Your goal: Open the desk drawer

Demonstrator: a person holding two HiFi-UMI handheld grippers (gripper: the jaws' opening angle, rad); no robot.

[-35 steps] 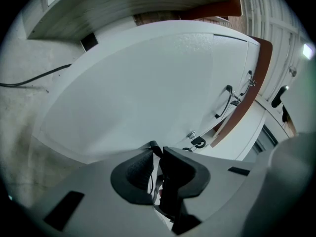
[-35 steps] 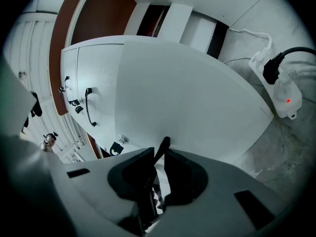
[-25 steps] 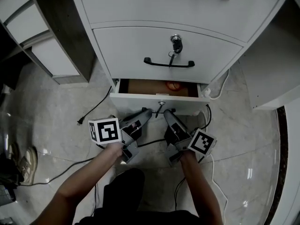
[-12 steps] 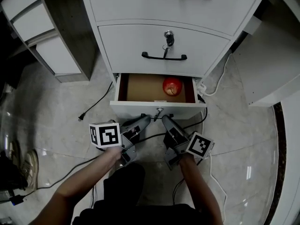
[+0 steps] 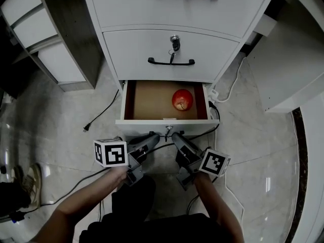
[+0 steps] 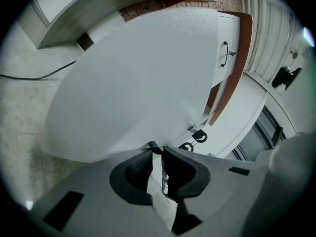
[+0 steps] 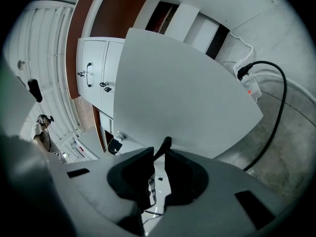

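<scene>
The left gripper (image 6: 159,154) has its dark pads drawn in narrow and pinched on the black bar handle (image 6: 154,146) of the white bottom desk drawer (image 5: 144,121). The right gripper (image 7: 158,157) clamps the same handle in the same way. The two sit on either side of the small silver keyed lock (image 5: 168,129) at the middle of the drawer's front edge. Behind that front edge the drawer stands pulled out of the white cabinet (image 5: 167,14), low over the pale marble floor. A red round apple (image 5: 183,99) lies on its brown bottom, right of the middle and nearer the right wall. I judge the opening to be largely done. What seems left is any last travel on the runners and letting go of the handle. A second ago the drawer showed only a slit with a sliver of the apple. Half a second ago it was part-way out. Both grippers have backed toward the person with it.
</scene>
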